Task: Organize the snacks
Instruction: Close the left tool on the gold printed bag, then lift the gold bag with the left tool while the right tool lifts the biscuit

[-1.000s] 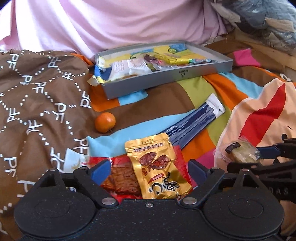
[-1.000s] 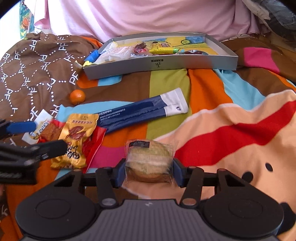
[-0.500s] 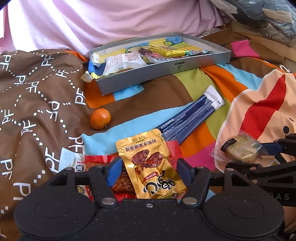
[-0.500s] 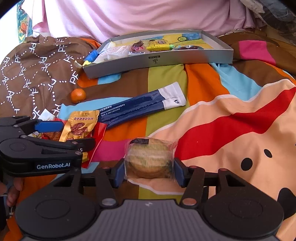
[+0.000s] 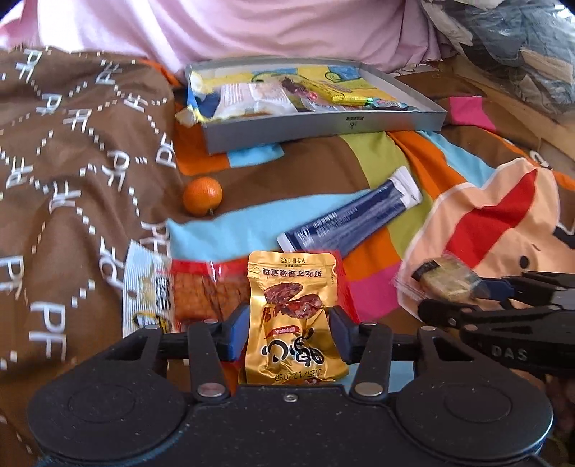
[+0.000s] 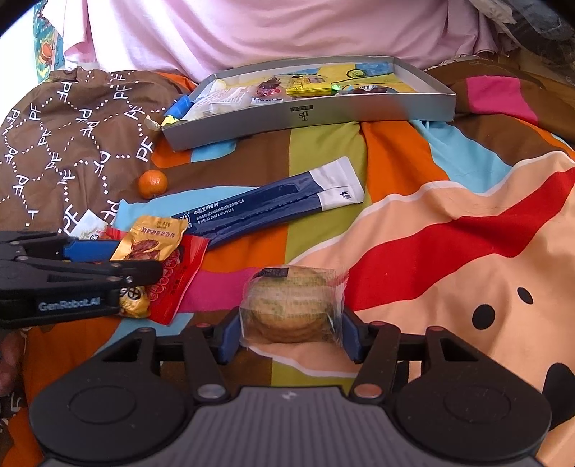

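Note:
My left gripper [image 5: 289, 332] is shut on a gold snack packet [image 5: 293, 316], its blue pads pressing both sides. A red snack packet [image 5: 201, 291] lies under and left of it. My right gripper [image 6: 289, 336] is shut on a wrapped round cookie [image 6: 291, 305] held just above the blanket. The cookie also shows at the right of the left wrist view [image 5: 445, 283]. The gold packet shows in the right wrist view [image 6: 151, 244]. A grey tray [image 6: 309, 115] with several snacks sits at the back. A dark blue sachet pair [image 6: 273, 204] and a small orange [image 6: 152, 184] lie between.
Everything rests on a soft striped blanket [image 6: 449, 251] with folds. A brown patterned cloth [image 5: 72, 172] covers the left. A pink sheet [image 6: 269, 32] rises behind the tray. Bundled bedding [image 5: 510, 43] sits at the far right.
My left gripper's fingers have closed from wide open onto the gold packet. The right gripper has kept its hold on the cookie and moved slightly forward.

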A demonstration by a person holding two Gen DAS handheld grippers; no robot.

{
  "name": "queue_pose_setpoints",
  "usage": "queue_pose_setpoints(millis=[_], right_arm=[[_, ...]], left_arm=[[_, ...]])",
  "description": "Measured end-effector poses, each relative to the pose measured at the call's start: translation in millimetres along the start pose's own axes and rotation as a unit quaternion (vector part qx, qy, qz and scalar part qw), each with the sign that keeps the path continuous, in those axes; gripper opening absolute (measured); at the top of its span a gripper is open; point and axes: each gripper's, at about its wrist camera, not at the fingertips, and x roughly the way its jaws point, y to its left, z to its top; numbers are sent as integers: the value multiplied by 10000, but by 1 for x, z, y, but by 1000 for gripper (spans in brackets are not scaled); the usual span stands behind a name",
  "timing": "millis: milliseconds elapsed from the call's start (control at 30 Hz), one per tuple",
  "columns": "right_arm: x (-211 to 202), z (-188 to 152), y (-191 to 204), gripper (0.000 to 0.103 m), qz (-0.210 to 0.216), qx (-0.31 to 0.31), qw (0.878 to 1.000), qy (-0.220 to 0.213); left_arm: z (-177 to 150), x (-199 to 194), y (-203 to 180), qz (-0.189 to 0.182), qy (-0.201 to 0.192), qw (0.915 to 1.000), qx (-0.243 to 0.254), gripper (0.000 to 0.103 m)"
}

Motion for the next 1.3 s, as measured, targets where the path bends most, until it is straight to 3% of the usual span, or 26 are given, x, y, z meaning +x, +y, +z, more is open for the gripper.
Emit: queue_pose_setpoints(millis=[133,367,867,1300], right_arm=[[-1,-1,-1,61,37,33,10000,-24],[-1,-2,-2,62,98,63,9999,-36],[0,-4,2,65,66,-40,10000,-30],[0,-4,4,54,0,-130,9999,-72]], left_arm=[[-8,0,0,38,111,9999,-76,54],[-12,2,-11,175,116,9992,344,59],[-12,0,-11,257,10,9993,283,50],[-12,-3,-8,237,-67,9997,83,48]])
